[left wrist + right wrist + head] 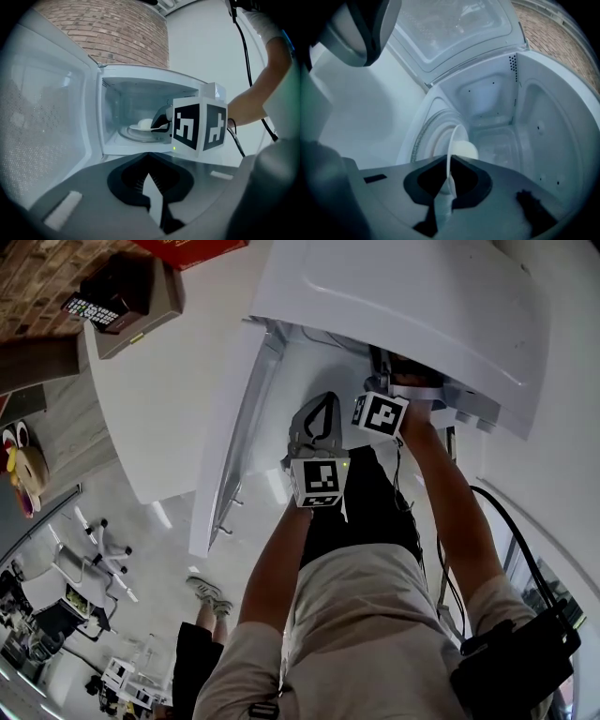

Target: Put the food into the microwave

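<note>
**Inside the microwave: plate going onto the turntable**

From the head view, both arms reach at the microwave (403, 296), its door (225, 474) swung open. Left gripper view: the left claw (152, 197) is closed on nothing, outside. The plate (136, 127) with pale food (145, 123) lies level, face up, over the turntable (129, 135). Right gripper view: the right claw (449, 185) pinches the plate's near rim, which points toward the opening. Being round, the plate has no long axis. Placing looks nearly done; next, settle it, release, back out.

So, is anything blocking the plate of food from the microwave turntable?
Nothing visible does. The door stands wide open, and the right tool holds the plate inside the cavity, over the glass turntable.
</note>
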{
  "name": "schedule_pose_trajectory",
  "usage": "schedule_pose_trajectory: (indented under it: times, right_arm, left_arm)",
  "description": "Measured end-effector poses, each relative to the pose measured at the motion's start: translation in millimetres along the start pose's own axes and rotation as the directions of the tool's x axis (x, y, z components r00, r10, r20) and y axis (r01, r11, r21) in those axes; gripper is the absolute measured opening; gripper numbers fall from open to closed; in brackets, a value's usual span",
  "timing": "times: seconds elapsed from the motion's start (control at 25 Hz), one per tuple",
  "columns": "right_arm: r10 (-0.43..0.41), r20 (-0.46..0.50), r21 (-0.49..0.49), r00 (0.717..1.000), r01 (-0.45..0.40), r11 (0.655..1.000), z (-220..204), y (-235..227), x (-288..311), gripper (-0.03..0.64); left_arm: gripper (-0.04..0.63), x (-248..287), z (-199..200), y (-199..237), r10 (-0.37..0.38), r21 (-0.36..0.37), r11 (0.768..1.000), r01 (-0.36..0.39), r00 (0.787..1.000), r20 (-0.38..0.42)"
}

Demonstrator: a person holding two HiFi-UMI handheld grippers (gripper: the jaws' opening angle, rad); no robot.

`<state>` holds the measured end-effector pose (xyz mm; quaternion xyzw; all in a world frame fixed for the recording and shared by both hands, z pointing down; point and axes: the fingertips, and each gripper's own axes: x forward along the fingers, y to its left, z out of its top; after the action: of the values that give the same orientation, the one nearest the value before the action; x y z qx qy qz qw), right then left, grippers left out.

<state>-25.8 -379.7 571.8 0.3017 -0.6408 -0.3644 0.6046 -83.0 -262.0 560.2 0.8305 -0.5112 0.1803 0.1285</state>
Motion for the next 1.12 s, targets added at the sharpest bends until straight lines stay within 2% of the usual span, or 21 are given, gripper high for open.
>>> schedule_pose_trajectory:
  times: [0.36,0.48,0.56,0.64,0.84,0.96,1.12]
  right_arm:
    - [0.107,-0.065,-0.028,0.992,-0.109,0.994,-1.7,10.6,6.2,0.038]
    - [0.198,-0.082,-0.021,0.977,-0.2,0.98,-1.0,13.6,5.4,0.039]
    - [0.273,-0.084,0.008,0.958,-0.273,0.962,-1.0,14.6,3.0,0.052]
    - [0.316,-0.075,0.058,0.946,-0.312,0.948,-1.2,14.1,-0.3,0.079]
    - [0.348,-0.04,0.165,0.937,-0.337,0.927,-0.5,9.9,-5.8,0.152]
    - [0.366,-0.023,0.198,0.93,-0.354,0.914,1.3,10.7,-12.4,0.167]
    - [0.445,0.005,0.241,0.895,-0.433,0.868,3.4,17.8,-27.5,0.17]
  left_arm:
    - [0.008,-2.4,-19.7,-5.6,-0.003,-0.015,1.0,0.002,0.999,-0.047]
    - [0.008,-2.0,-22.3,-7.0,-0.009,-0.018,1.0,0.008,0.998,-0.057]
    - [0.008,0.1,-27.3,-9.9,-0.022,-0.015,1.0,0.021,0.997,-0.074]
    - [0.008,-0.4,-31.8,-13.3,-0.03,-0.018,0.999,0.029,0.996,-0.086]
    - [0.008,-3.2,-35.3,-19.3,-0.041,-0.024,0.999,0.039,0.995,-0.09]
    - [0.008,-4.4,-37.4,-21.6,-0.047,-0.028,0.999,0.044,0.995,-0.094]
    - [0.008,-5.6,-37.1,-25.4,-0.062,-0.024,0.998,0.06,0.993,-0.096]
